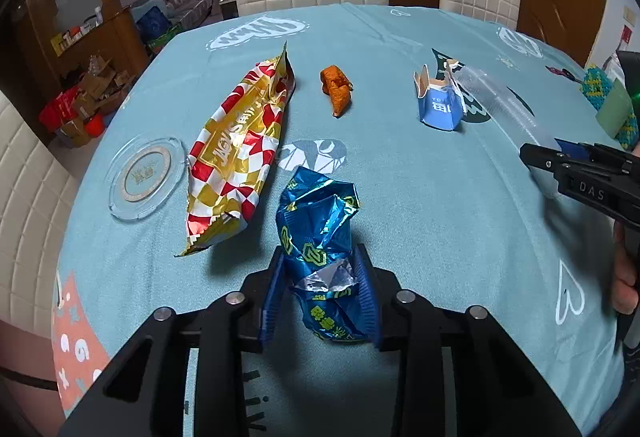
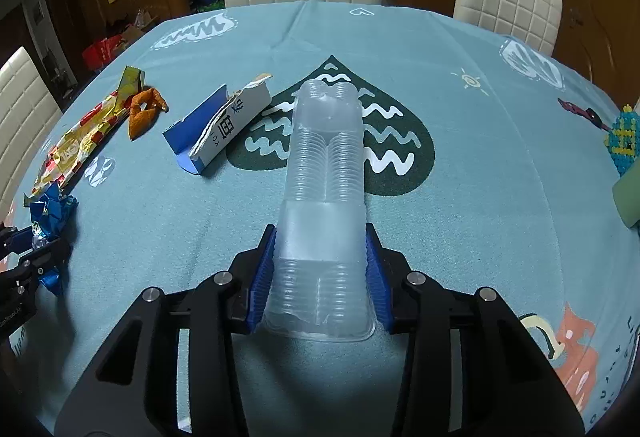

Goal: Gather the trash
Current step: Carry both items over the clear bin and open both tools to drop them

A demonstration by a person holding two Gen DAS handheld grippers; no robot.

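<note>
The left tongs (image 1: 320,291) pinch the blue wrapper (image 1: 320,221). The right tongs (image 2: 320,277) squeeze the clear tray (image 2: 324,173) mid-counter (image 2: 460,221), far from edges.

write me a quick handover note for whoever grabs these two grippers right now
Left gripper: shut on the crumpled blue foil wrapper, at table level.
Right gripper: shut on the clear plastic tray, lying on the tablecloth.
Still loose on the table: red-and-gold snack bag, orange peel, torn blue carton.
Done: both grips made. Left: lift and bin these two, then collect the other three. No bin in view.
</note>
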